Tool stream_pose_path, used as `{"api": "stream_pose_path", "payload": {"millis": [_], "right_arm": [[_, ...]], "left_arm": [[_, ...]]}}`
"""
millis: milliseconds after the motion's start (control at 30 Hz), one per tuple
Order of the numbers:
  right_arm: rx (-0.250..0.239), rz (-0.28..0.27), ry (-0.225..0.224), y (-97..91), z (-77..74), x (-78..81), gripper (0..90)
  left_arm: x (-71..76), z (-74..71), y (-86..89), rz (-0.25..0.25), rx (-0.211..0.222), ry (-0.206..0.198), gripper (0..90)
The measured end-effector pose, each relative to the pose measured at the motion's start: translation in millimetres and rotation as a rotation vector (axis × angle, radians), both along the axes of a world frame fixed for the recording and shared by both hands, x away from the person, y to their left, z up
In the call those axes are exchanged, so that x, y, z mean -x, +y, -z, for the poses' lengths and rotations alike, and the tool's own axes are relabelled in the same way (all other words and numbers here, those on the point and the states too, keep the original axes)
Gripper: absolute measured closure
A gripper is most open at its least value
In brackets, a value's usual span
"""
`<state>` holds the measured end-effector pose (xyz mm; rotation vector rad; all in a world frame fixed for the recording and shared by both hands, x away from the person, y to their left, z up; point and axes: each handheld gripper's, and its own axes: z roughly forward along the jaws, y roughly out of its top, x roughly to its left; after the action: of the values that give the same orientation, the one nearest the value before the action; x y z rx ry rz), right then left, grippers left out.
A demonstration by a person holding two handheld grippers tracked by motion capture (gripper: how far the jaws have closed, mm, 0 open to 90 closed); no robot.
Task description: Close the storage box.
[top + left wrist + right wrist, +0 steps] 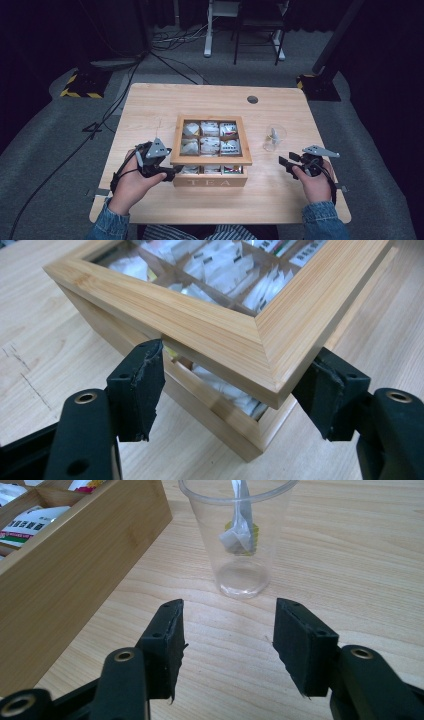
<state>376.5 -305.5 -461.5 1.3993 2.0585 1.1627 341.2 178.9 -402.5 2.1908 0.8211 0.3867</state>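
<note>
Left gripper [227, 385] spread, straddling raised glass-paned lid corner [260, 340] of wooden tea box [210, 181]; right gripper [227, 645] spread, clear plastic cup [239, 540] just ahead.

One tea box [210, 182], one cup [274, 138], two grippers [172, 173] [285, 163]

The person wears denim sleeves [320, 220]. Each gripper, left [227, 390] and right [227, 647], is black with brass-ringed screw holes, foam-padded fingers [167, 640], and a grey triangular plate.
</note>
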Motion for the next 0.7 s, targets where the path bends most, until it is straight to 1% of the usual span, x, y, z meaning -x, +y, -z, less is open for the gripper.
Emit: {"api": "stream_pose_path", "payload": {"millis": [167, 267, 300, 333, 467, 567, 633, 700], "right_arm": [[0.001, -0.002, 0.001, 0.1, 0.5, -0.2, 47.2], [-0.002, -0.002, 0.002, -0.2, 0.7, -0.5, 47.1], [-0.002, -0.002, 0.002, -0.2, 0.7, -0.5, 47.1], [-0.002, 0.000, 0.002, -0.7, 0.8, -0.4, 47.1], [-0.003, -0.001, 0.003, -1.1, 0.8, -0.5, 47.1], [-0.002, -0.003, 0.002, -1.0, 1.6, -0.7, 47.1], [-0.002, -0.003, 0.004, -1.1, 1.9, -0.6, 47.0], [-0.006, 0.001, 0.009, -1.1, 1.8, -0.1, 47.0]], "left_arm": [[0.4, 2.3, -0.6, 0.004, -0.014, 0.013, 31.8], [0.9, 6.1, -2.1, 0.007, -0.034, 0.033, 31.8], [0.9, 6.1, -2.1, 0.007, -0.034, 0.033, 31.8], [0.7, 7.9, -2.9, 0.010, -0.046, 0.042, 31.7], [0.4, 9.8, -4.1, 0.011, -0.052, 0.057, 31.8], [-0.3, 12.9, -5.9, 0.020, -0.065, 0.081, 31.8], [-0.8, 14.6, -6.8, 0.028, -0.081, 0.084, 31.8], [-1.2, 15.8, -7.4, 0.031, -0.087, 0.091, 31.8]]}}
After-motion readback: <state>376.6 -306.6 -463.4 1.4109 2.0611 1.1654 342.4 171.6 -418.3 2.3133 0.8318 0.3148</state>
